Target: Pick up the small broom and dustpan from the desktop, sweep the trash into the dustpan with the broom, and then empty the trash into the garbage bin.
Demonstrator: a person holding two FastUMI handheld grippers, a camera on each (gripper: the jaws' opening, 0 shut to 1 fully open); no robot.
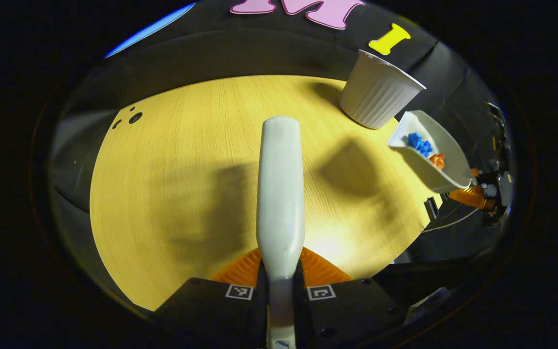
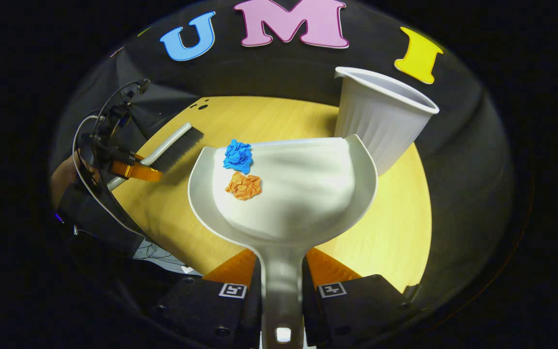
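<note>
My left gripper (image 1: 280, 271) is shut on the pale handle of the small broom (image 1: 280, 194), which points away over the wooden desktop (image 1: 172, 184). In the right gripper view the broom's dark bristles (image 2: 178, 143) show at the left, above the table. My right gripper (image 2: 281, 271) is shut on the handle of the white dustpan (image 2: 298, 194), held in the air near the white ribbed garbage bin (image 2: 380, 116). A blue paper wad (image 2: 238, 156) and an orange paper wad (image 2: 244, 186) lie in the pan. From the left gripper view, the dustpan (image 1: 446, 162) hangs right of the bin (image 1: 378, 92).
Small dark holes (image 1: 133, 118) mark the desktop's far left corner. Cables (image 2: 90, 160) and a hand hang at the table's left edge in the right gripper view. The black booth wall stands close behind the bin.
</note>
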